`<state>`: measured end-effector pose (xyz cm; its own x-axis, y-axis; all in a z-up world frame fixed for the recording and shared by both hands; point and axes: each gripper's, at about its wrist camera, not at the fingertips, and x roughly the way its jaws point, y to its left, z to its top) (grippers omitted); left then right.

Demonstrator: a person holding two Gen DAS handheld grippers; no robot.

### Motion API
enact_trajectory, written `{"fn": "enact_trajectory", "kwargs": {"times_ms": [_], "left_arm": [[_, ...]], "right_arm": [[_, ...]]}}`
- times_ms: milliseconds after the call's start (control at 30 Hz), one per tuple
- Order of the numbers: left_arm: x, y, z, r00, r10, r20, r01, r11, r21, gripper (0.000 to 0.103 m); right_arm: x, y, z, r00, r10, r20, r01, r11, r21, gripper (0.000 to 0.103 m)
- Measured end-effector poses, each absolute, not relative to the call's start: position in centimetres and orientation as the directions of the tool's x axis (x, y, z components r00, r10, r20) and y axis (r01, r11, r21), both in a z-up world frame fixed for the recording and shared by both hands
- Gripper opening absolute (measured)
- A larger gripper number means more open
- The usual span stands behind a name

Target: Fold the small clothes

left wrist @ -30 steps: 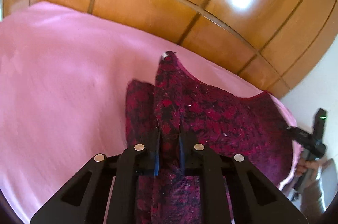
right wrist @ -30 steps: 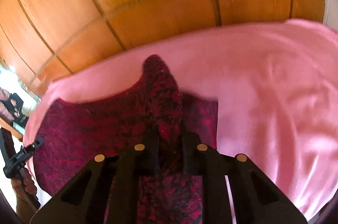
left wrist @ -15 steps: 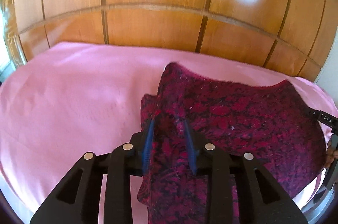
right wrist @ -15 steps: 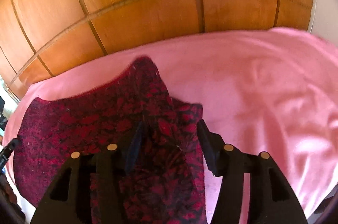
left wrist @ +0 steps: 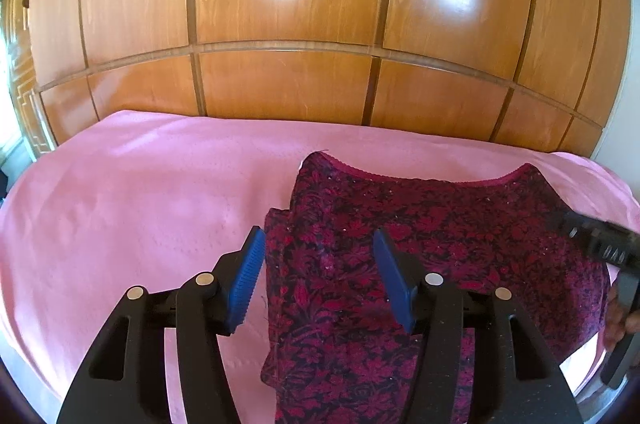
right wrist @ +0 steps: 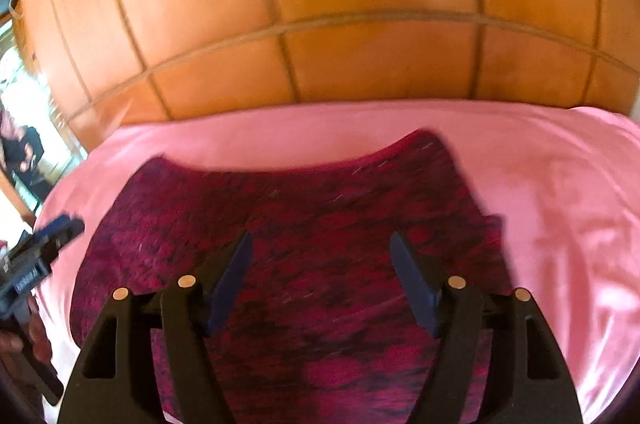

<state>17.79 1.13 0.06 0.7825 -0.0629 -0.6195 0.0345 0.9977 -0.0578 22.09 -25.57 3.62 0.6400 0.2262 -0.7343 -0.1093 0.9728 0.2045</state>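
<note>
Floral crimson knit garment (left wrist: 400, 244) on pink sheet (left wrist: 140, 204)

Bare pink bed (left wrist: 132, 208) to the left of the folded red garment (left wrist: 400, 224), open for passage right up to the far edge. Wooden wardrobe (left wrist: 288, 24) walling off the far side, close behind the bed. Right hand-held gripper (left wrist: 600, 244) blocking the garment's right edge. Bare sheet also right of the garment in the right wrist view, unobstructed.

Folded red-black floral garment (left wrist: 420, 236) on bed
</note>
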Motion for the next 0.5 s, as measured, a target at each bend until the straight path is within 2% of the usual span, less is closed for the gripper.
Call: {"fn": "enact_trajectory", "kwargs": {"times_ms": [333,500], "left_arm": [[20.3,1.6,-0.8,0.753,-0.056,-0.655,0.067,0.998,-0.008,0.055],[23.6,2.8,-2.1,0.683,-0.115,-0.721,0.083,0.993,-0.080,0.055]], "right_arm": [[22.2,-24.3,0.6,0.590,0.236,-0.772,-0.125,0.972,0.201,0.075],[22.3,-24.4,0.2,0.588,0.236,-0.773,-0.122,0.971,0.203,0.078]]}}
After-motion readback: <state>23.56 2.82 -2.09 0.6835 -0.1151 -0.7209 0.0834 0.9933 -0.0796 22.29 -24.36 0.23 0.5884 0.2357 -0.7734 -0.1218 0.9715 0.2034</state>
